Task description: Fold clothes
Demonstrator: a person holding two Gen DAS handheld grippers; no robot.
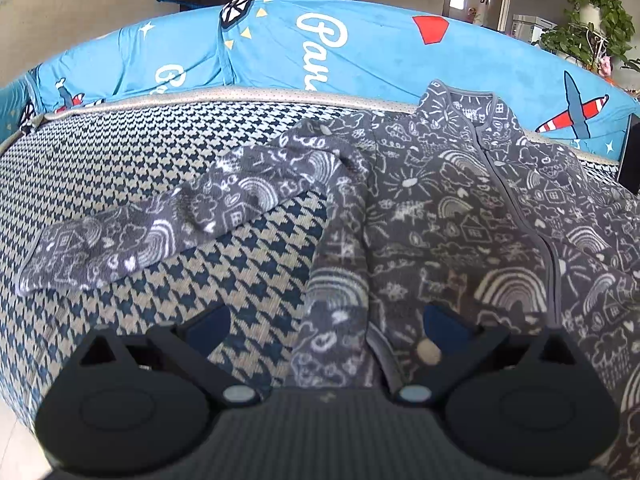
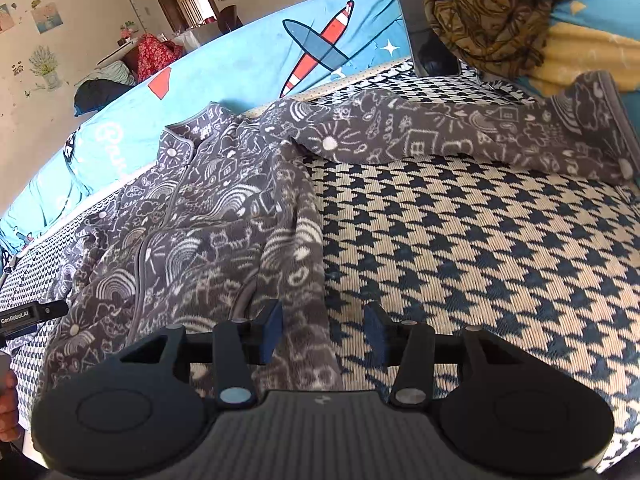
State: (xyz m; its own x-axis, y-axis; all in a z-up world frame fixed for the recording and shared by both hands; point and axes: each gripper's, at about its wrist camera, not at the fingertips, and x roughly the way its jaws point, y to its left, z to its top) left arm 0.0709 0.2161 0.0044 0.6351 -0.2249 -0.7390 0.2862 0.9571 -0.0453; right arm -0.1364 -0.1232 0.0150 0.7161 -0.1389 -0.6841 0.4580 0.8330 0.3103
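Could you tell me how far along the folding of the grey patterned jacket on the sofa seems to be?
Done: the grey doodle-print fleece jacket lies spread front-up and zipped on the houndstooth sofa seat. In hand: nothing; the left gripper and right gripper are both open at the jacket's bottom corners. Left: no fold shows; the left-side sleeve and right-side sleeve both lie stretched outward.

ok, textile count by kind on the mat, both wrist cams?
Grey doodle-print jacket: 1
Brown patterned cloth bundle: 1
Yellow blanket: 1
Total: 3
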